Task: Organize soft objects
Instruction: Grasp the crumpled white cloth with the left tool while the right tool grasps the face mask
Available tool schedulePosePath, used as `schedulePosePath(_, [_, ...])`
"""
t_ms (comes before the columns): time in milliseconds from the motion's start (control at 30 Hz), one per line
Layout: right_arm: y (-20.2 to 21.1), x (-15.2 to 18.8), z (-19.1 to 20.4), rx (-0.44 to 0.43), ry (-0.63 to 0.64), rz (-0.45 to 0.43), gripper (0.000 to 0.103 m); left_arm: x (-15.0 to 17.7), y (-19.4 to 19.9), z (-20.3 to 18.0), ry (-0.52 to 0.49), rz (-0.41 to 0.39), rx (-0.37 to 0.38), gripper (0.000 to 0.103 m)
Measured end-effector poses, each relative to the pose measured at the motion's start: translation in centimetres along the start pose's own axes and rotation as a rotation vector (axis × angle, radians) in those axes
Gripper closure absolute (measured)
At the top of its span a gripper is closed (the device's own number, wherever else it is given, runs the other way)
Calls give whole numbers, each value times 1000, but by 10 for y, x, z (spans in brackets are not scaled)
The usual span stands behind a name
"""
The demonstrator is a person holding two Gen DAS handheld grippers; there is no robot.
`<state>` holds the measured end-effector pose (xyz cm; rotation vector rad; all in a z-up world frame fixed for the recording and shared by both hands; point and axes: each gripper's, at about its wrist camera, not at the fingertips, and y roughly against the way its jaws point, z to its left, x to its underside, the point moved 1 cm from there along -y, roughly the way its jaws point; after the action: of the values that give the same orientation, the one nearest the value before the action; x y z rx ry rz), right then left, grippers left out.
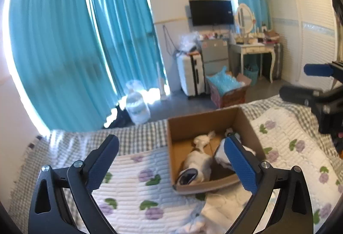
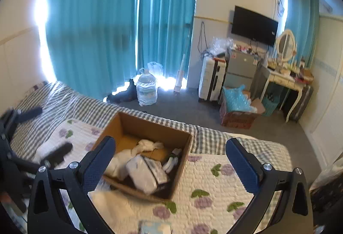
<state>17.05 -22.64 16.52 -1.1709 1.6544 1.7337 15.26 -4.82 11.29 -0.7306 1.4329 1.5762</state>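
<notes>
An open cardboard box (image 1: 201,120) stands on the bed and also shows in the right wrist view (image 2: 137,122). In it lie white soft items (image 1: 199,159), among them a wrapped white pack (image 2: 141,171) and a crumpled white cloth (image 2: 148,145). More white cloth (image 1: 216,210) lies on the quilt in front of the box. My left gripper (image 1: 171,148) is open and empty above the quilt by the box. My right gripper (image 2: 171,152) is open and empty, hovering over the box. It also shows in the left wrist view (image 1: 300,81).
The bed has a white quilt with purple flowers (image 2: 214,186) over a checked sheet (image 2: 70,101). A pale blue packet (image 2: 155,227) lies at the near edge. On the floor beyond stand a water jug (image 2: 146,89), a suitcase (image 2: 211,79) and a box of blue bags (image 2: 238,105).
</notes>
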Motion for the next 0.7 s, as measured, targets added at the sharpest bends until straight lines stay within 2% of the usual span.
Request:
schedulePosePath(167, [48,19,31,12,122,-23,0,7,41,10,6,-16,8,3])
schedulePosePath(267, [53,38,49,-45,128,6,0,23,53,13,25,-23,-14,3])
schedulePosePath(333, [46,51,58,-85,111,44,0,37,52,15,30,-22,-20,3])
schedulePosePath(467, [13,95,80,-129,102,126,0,75,34,21,78,31,-32,3])
schedulePosePath(567, [-19,132,95,-148,112,187,0,105,10,21,96,76,-49,3])
schedulePosePath(633, [-43,155,100,-127,120,225,0,126,-15,23,106,121,-63,3])
schedulePosePath(700, [-61,172,102,-152,105,256,0,145,-30,26,118,155,-74,3])
